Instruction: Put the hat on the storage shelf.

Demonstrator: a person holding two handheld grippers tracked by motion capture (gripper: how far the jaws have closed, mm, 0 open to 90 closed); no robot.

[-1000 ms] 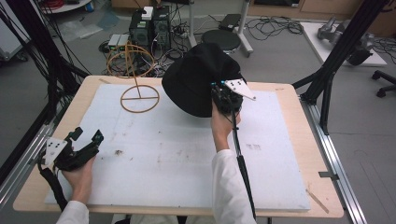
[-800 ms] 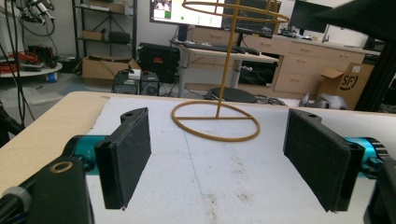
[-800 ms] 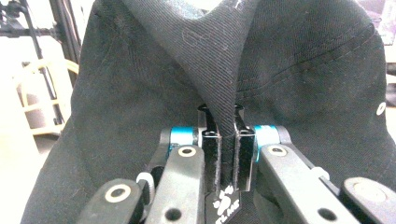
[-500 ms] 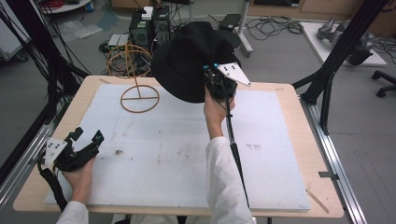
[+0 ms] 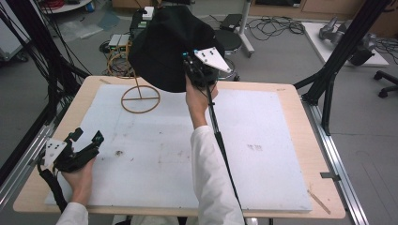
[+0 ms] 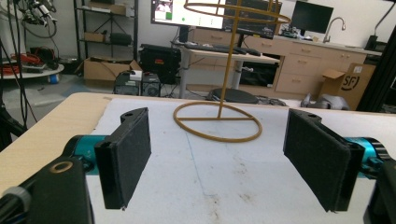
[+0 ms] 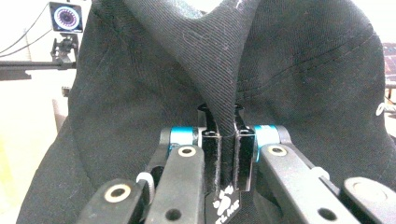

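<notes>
Black cap (image 5: 166, 44) held in the air above the gold wire stand (image 5: 140, 96) at table's far left; right gripper (image 7: 226, 154) clamped tight on a fold of it. Left gripper (image 6: 217, 158) jaws wide apart, holding nothing, near-left over white mat (image 5: 263, 131)

We see a black cloth hat (image 5: 166, 44), soft and rumpled, held up in the air above the far edge of the table. It hangs over the gold wire stand (image 5: 140, 96), which stands upright there. A fold of its fabric (image 7: 224, 88) is pinched tight and bunches upward.
</notes>
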